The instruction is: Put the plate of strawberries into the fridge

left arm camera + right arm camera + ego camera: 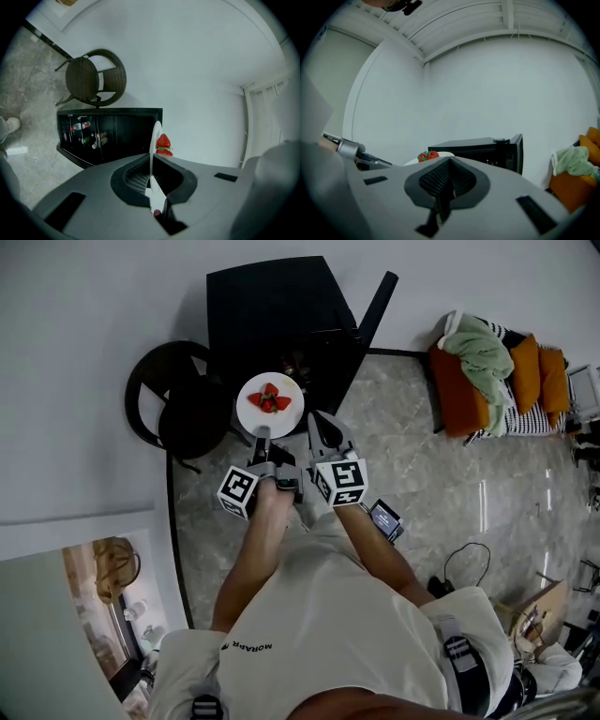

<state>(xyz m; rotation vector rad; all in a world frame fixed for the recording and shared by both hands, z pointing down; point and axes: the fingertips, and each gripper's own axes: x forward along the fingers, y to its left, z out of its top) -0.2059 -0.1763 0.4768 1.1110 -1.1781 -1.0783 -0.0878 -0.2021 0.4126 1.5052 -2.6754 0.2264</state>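
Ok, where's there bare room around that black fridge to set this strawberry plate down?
The fridge top is bare, bordered by the wall and its open door. The floor between fridge and orange sofa is clear too. Crowded: the chair stands close beside it, bottles fill part of the inside.

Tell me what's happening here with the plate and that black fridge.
A person holds a white plate of strawberries in front of the small black fridge, whose door stands open. The left gripper is clamped on the plate's rim; the right gripper is shut and empty beside it. The plate is not yet inside.
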